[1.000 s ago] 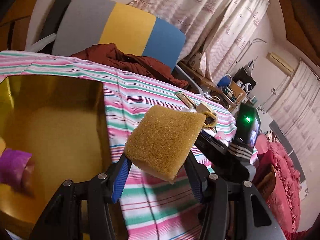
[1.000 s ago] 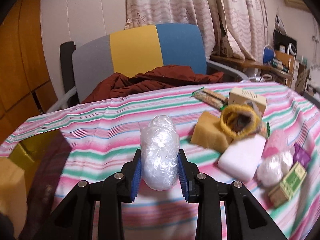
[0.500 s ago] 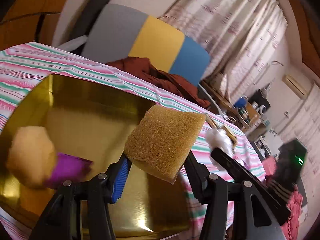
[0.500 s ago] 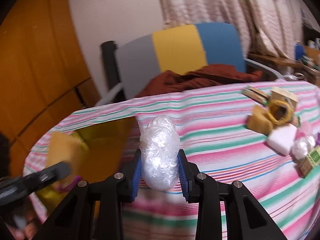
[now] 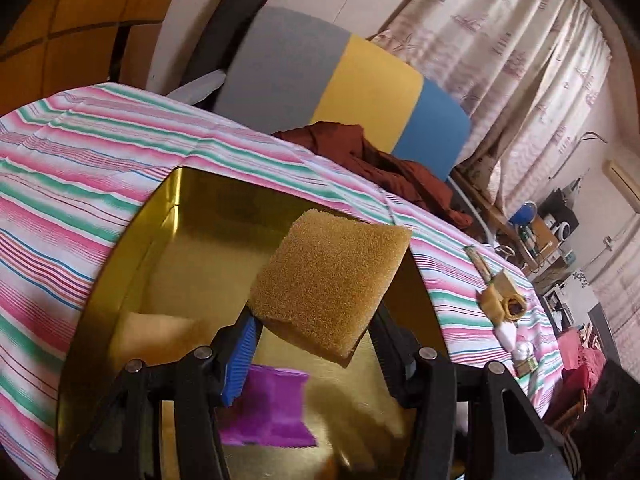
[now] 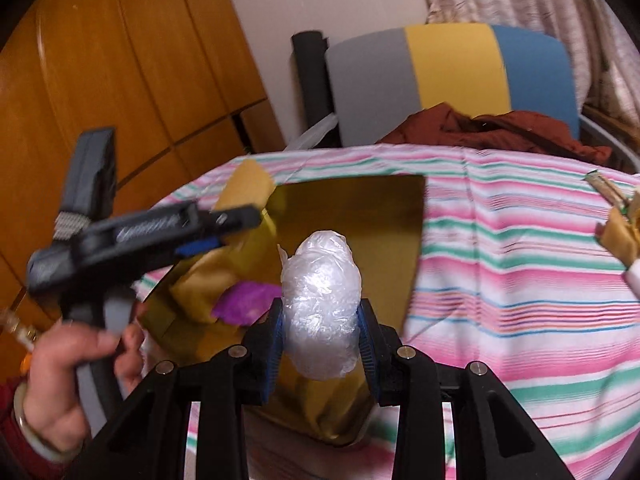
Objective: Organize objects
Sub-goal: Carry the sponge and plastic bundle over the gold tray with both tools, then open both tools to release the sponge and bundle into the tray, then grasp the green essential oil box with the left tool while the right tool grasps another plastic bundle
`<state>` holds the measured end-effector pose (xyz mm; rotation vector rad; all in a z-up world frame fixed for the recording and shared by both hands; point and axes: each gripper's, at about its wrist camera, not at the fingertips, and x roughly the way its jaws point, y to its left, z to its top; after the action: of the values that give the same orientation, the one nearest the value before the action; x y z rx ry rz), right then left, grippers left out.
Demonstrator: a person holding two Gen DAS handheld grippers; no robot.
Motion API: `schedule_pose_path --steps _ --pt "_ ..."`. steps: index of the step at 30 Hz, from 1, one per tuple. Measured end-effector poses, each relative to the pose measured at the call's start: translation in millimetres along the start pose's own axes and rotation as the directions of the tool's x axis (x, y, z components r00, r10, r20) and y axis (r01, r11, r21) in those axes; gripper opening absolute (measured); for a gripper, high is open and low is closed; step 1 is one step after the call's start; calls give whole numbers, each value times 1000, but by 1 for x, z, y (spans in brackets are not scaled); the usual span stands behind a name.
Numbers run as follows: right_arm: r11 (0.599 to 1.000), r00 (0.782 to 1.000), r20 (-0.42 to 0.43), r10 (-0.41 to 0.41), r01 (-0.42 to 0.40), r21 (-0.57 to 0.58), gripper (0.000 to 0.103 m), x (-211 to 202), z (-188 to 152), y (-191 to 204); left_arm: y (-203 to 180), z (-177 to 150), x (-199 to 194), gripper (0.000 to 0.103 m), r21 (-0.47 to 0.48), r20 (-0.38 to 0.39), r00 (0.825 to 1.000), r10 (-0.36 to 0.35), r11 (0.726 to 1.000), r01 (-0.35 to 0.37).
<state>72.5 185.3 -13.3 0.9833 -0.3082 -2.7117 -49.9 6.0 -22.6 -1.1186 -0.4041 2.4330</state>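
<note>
Carrying soft loads over gold tray (image 5: 120,256) | left gripper (image 5: 312,344) pinches light sponge (image 5: 328,280) at its sides, jaws just easing | right gripper (image 6: 320,340) hugs crinkly, slippery plastic-wrap ball (image 6: 320,312) mid-body, jaws just easing

warm dim indoor light, fisheye-bent edges, slight motion blur.

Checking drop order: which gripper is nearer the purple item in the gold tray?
Left. The left gripper, holding the sponge, hangs right above the purple item. The right gripper, with its plastic-wrapped bundle, sits beside it.
</note>
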Motion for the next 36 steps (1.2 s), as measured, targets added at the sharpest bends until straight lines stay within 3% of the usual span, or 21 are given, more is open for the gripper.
schedule_pose_path --steps 2,5,18,30,36 --pt "1000 1000 -15 3 -4 -16 53 4 -3 6 6 0 0 60 -13 -12 1000 20 1000 -20" --pt "1000 1000 -6 15 -15 -22 64 1 -5 9 12 -1 1 62 -40 -22 999 40 998 -41" --pt "1000 1000 15 14 -15 22 70 -4 -5 -1 12 -6 -22 67 -124 49 998 46 992 -39" --pt "999 999 46 -13 11 47 72 -13 -2 -11 -12 -26 -28 67 -78 40 999 24 997 -21" --pt "993 993 88 -77 68 97 77 -26 5 -33 -44 -38 -28 67 54 39 999 1 999 -3"
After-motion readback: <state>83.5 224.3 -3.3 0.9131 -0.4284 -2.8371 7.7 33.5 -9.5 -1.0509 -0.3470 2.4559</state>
